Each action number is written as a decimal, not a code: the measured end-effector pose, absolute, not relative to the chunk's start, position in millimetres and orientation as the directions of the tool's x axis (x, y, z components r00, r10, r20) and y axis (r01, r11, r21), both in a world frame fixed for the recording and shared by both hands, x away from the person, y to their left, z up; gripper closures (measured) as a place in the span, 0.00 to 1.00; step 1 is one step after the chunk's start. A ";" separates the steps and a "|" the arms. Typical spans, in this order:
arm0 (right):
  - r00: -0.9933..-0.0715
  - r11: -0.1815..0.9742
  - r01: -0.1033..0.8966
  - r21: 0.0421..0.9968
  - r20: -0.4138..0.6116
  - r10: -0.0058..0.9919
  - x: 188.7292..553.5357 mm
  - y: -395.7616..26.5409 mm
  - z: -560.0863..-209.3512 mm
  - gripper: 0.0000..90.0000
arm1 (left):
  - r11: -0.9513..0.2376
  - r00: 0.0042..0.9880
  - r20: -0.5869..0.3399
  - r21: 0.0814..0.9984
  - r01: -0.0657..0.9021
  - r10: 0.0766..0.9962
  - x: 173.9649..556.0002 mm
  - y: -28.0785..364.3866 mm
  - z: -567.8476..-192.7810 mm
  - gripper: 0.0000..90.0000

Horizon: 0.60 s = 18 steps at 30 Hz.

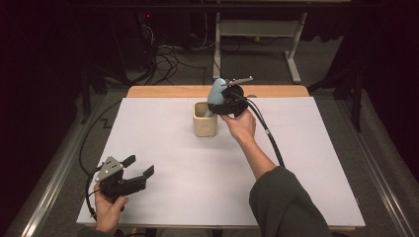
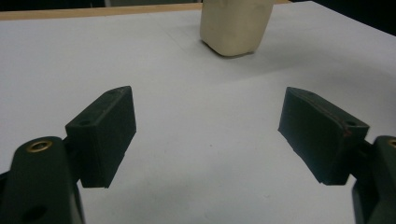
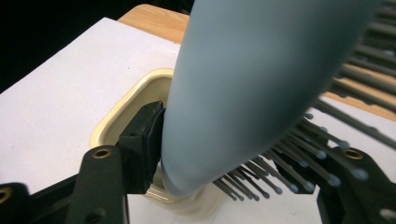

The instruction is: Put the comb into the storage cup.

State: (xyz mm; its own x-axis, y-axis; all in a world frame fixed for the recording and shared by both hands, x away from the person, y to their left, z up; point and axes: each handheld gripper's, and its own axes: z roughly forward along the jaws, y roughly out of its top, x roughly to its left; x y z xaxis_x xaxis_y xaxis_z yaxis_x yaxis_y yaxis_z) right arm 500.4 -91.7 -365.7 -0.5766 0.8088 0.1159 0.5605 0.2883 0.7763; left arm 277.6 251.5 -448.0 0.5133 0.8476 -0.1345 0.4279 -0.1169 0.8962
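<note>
A light blue hairbrush (image 1: 216,94) stands handle-down in a cream cup (image 1: 204,123) near the far middle of the white table. My right gripper (image 1: 226,102) is around its head, above the cup. In the right gripper view the brush (image 3: 243,93) fills the space between the jaws of the right gripper (image 3: 243,172). Its smooth back rests beside the left pad, its bristles point at the right jaw, and the jaws stand apart without squeezing it. The cup's rim (image 3: 121,119) shows below. My left gripper (image 1: 141,165) sits open and bare at the near left (image 2: 210,130), facing the cup (image 2: 236,28).
A white sheet (image 1: 197,173) covers the table, with a wooden strip (image 1: 173,91) along the far edge. The right gripper's cable (image 1: 267,133) trails back over the table's right half. Cables and a metal desk frame (image 1: 257,29) lie on the floor beyond.
</note>
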 end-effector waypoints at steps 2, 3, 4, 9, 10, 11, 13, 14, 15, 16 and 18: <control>-0.576 0.287 0.559 0.778 0.116 0.809 500.5 -92.7 -364.9 0.44 | -0.115 0.513 -0.136 0.896 0.429 0.848 277.8 251.6 -448.1 0.22; -0.578 0.287 0.556 0.780 0.115 0.808 500.5 -93.1 -364.2 0.44 | -0.115 0.513 -0.137 0.896 0.429 0.848 277.8 251.6 -448.1 0.22; -0.577 0.286 0.555 0.781 0.114 0.808 500.4 -93.5 -363.7 0.43 | -0.116 0.513 -0.136 0.896 0.429 0.847 277.9 251.5 -448.1 0.22; -0.580 0.284 0.554 0.782 0.118 0.806 500.0 -95.4 -363.2 0.41 | -0.114 0.514 -0.138 0.896 0.429 0.847 277.4 251.7 -448.2 0.22; -0.580 0.286 0.555 0.782 0.117 0.806 499.9 -95.7 -363.4 0.41 | -0.112 0.513 -0.139 0.897 0.428 0.847 277.3 251.8 -448.2 0.22; -0.580 0.285 0.556 0.781 0.119 0.806 499.8 -95.9 -363.4 0.41 | -0.112 0.513 -0.139 0.897 0.428 0.847 277.2 252.1 -448.2 0.22; -0.581 0.282 0.554 0.783 0.121 0.805 499.6 -96.3 -363.2 0.41 | -0.111 0.512 -0.140 0.897 0.429 0.847 277.2 252.4 -448.4 0.22; -0.581 0.281 0.553 0.785 0.120 0.805 499.6 -96.6 -362.9 0.40 | -0.110 0.512 -0.141 0.897 0.429 0.847 277.2 252.4 -448.4 0.22; -0.581 0.280 0.552 0.785 0.121 0.805 499.4 -96.7 -362.5 0.40 | -0.111 0.512 -0.140 0.897 0.429 0.847 277.2 252.3 -448.4 0.22; -0.582 0.281 0.552 0.785 0.121 0.804 499.3 -96.9 -362.3 0.40 | -0.111 0.512 -0.140 0.897 0.429 0.847 277.1 252.2 -448.4 0.22; -0.582 0.281 0.551 0.785 0.121 0.804 499.0 -97.2 -362.0 0.40 | -0.113 0.513 -0.139 0.896 0.429 0.847 277.0 252.3 -448.4 0.22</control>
